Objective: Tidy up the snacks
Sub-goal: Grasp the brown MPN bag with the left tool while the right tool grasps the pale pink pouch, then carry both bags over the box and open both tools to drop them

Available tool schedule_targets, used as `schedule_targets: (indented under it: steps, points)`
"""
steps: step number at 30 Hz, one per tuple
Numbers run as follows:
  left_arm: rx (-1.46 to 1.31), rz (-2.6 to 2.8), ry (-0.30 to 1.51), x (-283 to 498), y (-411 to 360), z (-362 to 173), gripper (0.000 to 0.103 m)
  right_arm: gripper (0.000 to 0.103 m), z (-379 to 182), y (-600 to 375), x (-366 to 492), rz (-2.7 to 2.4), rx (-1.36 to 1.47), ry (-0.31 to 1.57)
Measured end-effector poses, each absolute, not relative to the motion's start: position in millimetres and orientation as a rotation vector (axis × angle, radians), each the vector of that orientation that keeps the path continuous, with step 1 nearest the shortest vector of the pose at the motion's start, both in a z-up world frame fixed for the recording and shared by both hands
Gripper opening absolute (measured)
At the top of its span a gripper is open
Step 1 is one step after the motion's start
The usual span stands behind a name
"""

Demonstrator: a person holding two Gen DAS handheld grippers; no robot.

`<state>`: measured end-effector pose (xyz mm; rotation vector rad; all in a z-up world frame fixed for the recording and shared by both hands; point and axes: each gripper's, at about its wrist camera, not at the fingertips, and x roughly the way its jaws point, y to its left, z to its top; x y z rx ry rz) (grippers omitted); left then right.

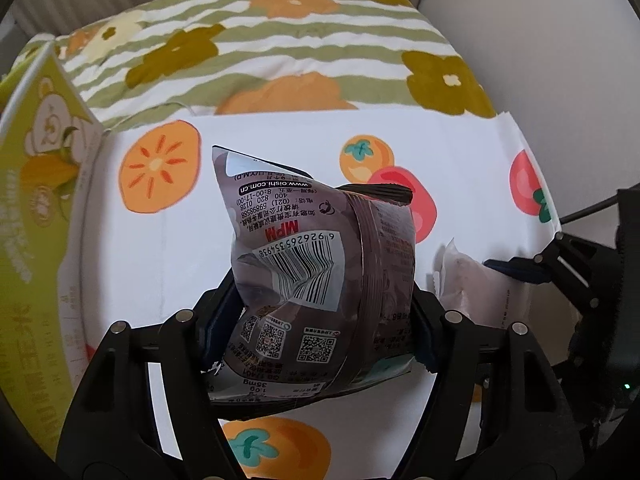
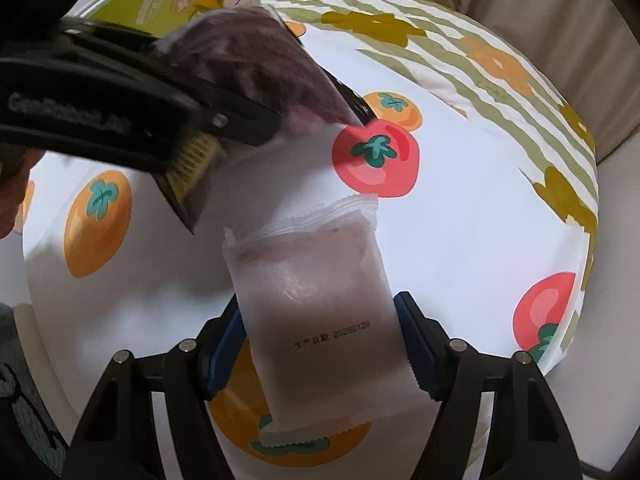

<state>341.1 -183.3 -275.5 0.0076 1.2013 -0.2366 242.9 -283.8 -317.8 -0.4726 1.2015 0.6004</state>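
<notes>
- Gripping a dark purple snack bag (image 1: 320, 276), the left claw (image 1: 320, 320) has its two fingers pressed into the bag's sides; the barcode and QR codes face the left wrist camera, upside down, and the bag is lifted above the cloth.
- Clamping a frosted white packet (image 2: 320, 316), the right claw (image 2: 320, 340) has its blue-padded fingers tight on both long edges; a printed date line shows on the wrapper, and the packet's serrated top end points away from the camera.
- In the right wrist view the left claw crosses the upper left with the purple bag in it, just beyond the white packet's far end.
- In the left wrist view the white packet and the right claw (image 1: 516, 270) show at the right edge, close beside the purple bag.
- Under both lies a white cloth printed with orange and red persimmons (image 2: 460, 216), covering the surface.
- A green carton with a bear drawing (image 1: 36, 208) stands at the far left of it.
- Beyond is a green-striped flowered blanket (image 1: 280, 52).
</notes>
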Motion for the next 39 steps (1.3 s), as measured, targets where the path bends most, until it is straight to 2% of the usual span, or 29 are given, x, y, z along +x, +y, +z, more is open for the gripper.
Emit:
schedule_targets:
  steps: [10, 17, 28, 39]
  points:
    - [-0.009, -0.244, 1.117, 322, -166, -225, 0.068, 0.064, -290, -286, 242, 0.510, -0.313, 1.163]
    - [-0.055, -0.256, 1.025, 301, -127, -163, 0.068, 0.064, -235, -286, 244, 0.405, -0.125, 1.088]
    - [-0.102, -0.180, 0.883, 269, -5, -74, 0.069, 0.064, -123, -207, 228, 0.393, 0.000, 0.901]
    - [-0.131, -0.122, 0.889, 264, 127, -69, 0.069, 0.064, -94, -90, 229, 0.468, 0.074, 0.834]
